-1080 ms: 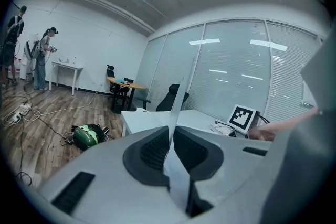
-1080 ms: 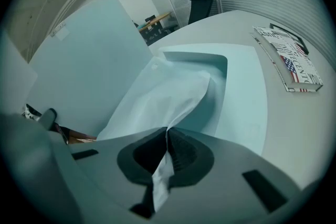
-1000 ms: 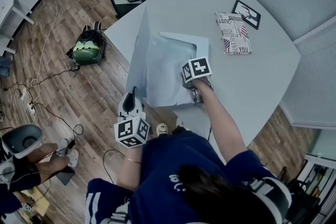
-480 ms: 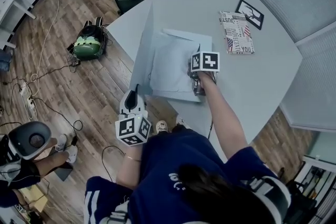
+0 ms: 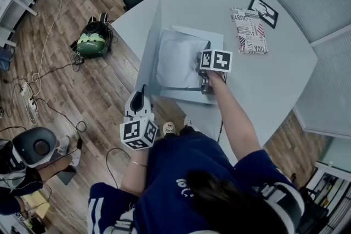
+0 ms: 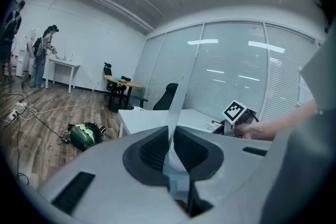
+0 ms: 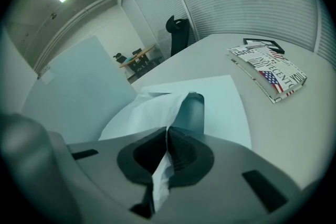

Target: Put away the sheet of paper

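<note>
In the left gripper view, my left tool (image 6: pixel 171 147) is pressed together on the thin folder cover (image 6: pixel 176 107). The cover stands on edge and rises straight up from the pads, so the folder is held open. My other hand shows off to this tool's right. In the right gripper view, my right tool (image 7: pixel 168 147) is pinching the sheet of paper (image 7: pixel 142 107) by its near edge, with the pads closed on it. The sheet humps up just ahead of the tool over the folder's lower leaf (image 7: pixel 226 102), which lies flat on the counter (image 7: pixel 294 128). The raised cover fills the space to this tool's left, and a book (image 7: pixel 268 73) and a framed picture (image 7: pixel 262 44) lie well off to its right. In the head view, the sheet bulges over the lower leaf beside my right tool, with the cover upright on its far side. I judge the job past halfway: the folder is open and the sheet is over it. The sheet is not yet flat or released, and the cover is not yet lowered.
</note>
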The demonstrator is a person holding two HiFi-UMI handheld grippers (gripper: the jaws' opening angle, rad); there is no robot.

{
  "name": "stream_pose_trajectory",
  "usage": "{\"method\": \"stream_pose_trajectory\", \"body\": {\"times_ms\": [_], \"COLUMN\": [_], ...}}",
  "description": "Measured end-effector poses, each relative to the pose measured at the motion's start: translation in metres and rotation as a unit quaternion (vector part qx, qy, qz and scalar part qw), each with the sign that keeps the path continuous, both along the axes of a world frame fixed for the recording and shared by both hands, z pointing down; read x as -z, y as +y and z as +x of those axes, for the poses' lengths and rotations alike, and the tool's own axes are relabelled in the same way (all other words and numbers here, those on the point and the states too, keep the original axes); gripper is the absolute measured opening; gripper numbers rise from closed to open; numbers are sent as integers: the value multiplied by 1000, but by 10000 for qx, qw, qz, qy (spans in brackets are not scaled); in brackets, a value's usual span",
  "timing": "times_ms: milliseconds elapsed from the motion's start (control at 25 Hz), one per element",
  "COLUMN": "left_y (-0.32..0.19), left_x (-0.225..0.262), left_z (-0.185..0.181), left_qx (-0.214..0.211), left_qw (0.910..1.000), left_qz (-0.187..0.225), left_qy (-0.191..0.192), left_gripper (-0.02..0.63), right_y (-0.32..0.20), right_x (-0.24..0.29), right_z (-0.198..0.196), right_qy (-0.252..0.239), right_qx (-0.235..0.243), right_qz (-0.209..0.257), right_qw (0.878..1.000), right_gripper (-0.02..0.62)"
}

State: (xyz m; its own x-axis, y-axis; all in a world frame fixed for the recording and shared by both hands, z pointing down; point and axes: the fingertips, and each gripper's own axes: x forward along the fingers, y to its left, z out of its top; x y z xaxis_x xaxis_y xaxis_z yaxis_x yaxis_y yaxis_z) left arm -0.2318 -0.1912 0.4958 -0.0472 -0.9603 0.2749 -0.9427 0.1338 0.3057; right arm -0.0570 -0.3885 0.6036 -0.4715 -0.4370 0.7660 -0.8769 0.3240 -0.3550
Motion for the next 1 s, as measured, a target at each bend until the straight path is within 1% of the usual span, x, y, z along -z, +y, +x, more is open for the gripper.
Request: {"method": "stream_pose_trajectory", "body": {"times_ms": [200,280,440,560,600,640,680,800,920,1000], "left_y": [-2,-2,0,0,-1,-2,-2,-3,-1,0], "left_x": [0,0,-1,-2,-2,-2,-2,-3,-3,-3], "left_z": [1,1,1,1,1,2,3,5,6,6], "left_qx": [-38,-46,-48,-75,-90,-102,-111,-122,-134,-143], "left_qw": [10000,10000,10000,10000,10000,9999,9999,9999,9999,9999], "left_qz": [13,9,-3,1,3,4,2,-7,-11,-8], "left_qy": [-13,-16,4,8,3,-4,-14,-26,-27,-3], "left_gripper": [34,34,32,34,34,34,34,33,34,34], "right_y": [12,14,18,22,24,25,26,26,27,29], "right_x": [-7,-10,-16,-20,-19,-18,-16,-10,2,12], "right_z": [-12,-11,1,7,6,3,0,1,9,16], "right_qy": [491,722,1066,1128,1061,962,872,857,792,637], "right_qx": [814,1028,1141,1184,1221,1254,1268,1172,991,820], "right_qz": [119,151,16,-116,-149,-182,-208,-163,-28,14], "right_qw": [9954,9920,9877,9865,9867,9873,9879,9893,9919,9946], "right_gripper": [12,14,31,45,76,134,177,206,298,305]}}
